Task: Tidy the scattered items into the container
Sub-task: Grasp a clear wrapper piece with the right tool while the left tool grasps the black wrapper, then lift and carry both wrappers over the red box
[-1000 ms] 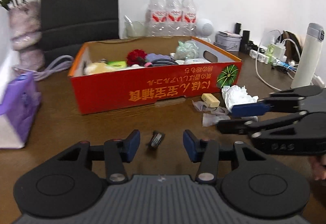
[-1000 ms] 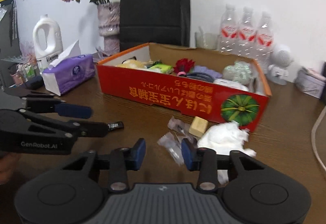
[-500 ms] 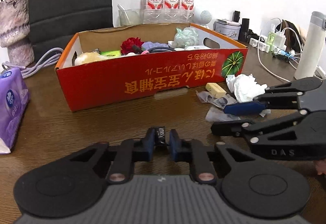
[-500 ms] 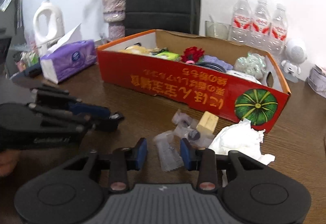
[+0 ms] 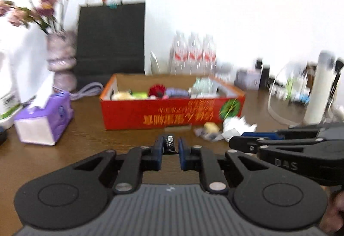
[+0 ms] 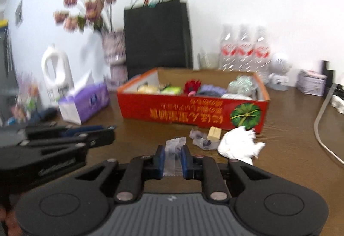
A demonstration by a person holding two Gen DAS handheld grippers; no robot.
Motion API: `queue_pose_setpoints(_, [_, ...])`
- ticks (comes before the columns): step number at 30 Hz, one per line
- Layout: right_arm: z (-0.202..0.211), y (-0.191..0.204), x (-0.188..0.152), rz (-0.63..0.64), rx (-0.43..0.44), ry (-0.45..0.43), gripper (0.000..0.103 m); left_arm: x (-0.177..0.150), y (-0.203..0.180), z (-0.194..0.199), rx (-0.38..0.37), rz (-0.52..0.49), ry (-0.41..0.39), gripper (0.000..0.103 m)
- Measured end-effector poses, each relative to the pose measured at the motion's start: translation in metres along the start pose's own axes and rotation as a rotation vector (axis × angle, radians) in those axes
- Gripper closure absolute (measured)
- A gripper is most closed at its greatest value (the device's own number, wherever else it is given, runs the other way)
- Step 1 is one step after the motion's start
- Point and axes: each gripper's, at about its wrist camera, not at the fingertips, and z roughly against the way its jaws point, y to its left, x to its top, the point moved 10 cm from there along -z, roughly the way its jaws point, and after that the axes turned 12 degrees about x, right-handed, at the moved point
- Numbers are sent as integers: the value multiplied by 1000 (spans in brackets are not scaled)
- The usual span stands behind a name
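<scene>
My left gripper (image 5: 169, 145) is shut on a small black candy packet (image 5: 169, 144) and holds it above the table, short of the red cardboard box (image 5: 172, 113). My right gripper (image 6: 173, 155) is shut on a clear plastic wrapper (image 6: 173, 150), also lifted in front of the red box (image 6: 193, 111). The box holds a red flower, green and purple items. On the table by its right corner lie a crumpled white tissue (image 6: 238, 145), a tan block (image 6: 215, 133) and another clear wrapper (image 6: 200, 139). Each gripper shows in the other's view.
A purple tissue box (image 5: 46, 122) stands at the left. A vase of flowers (image 5: 61, 66), a black paper bag (image 5: 110, 40) and water bottles (image 5: 193, 53) stand behind the red box. A white flask (image 5: 320, 90) and cables are at the right.
My left gripper closed on the black packet and lifted it. My right gripper closed on the clear wrapper and lifted it. Both views pulled up and back.
</scene>
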Motion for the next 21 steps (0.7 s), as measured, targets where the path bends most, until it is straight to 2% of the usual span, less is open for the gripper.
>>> queue_pose_setpoints(4, [42, 16, -8, 22, -41, -82, 88, -9, 3, 51, 15, 81, -81, 87])
queue_pose_setpoints(7, [72, 31, -18, 62, -21, -134, 88, -21, 0, 82, 26, 71, -99, 87])
queue_pose_setpoints(9, [84, 37, -28, 84, -20, -130, 88, -30, -3, 97, 36, 63, -107, 87])
queue_pose_setpoints(12, [105, 43, -43, 46, -20, -141, 88, -37, -2, 123, 75, 43, -164, 87])
queue_pose_setpoints(14, [122, 50, -53, 71, -50, -173, 88, -42, 1, 140, 102, 40, -200, 87])
queue_pose_setpoints(16, [137, 57, -65, 94, -64, -196, 88, -51, 1, 155, 105, 31, -217, 87])
queue_pose_setpoints(21, [161, 77, -85, 114, -39, -246, 88, -59, -2, 178, 116, 25, -279, 87])
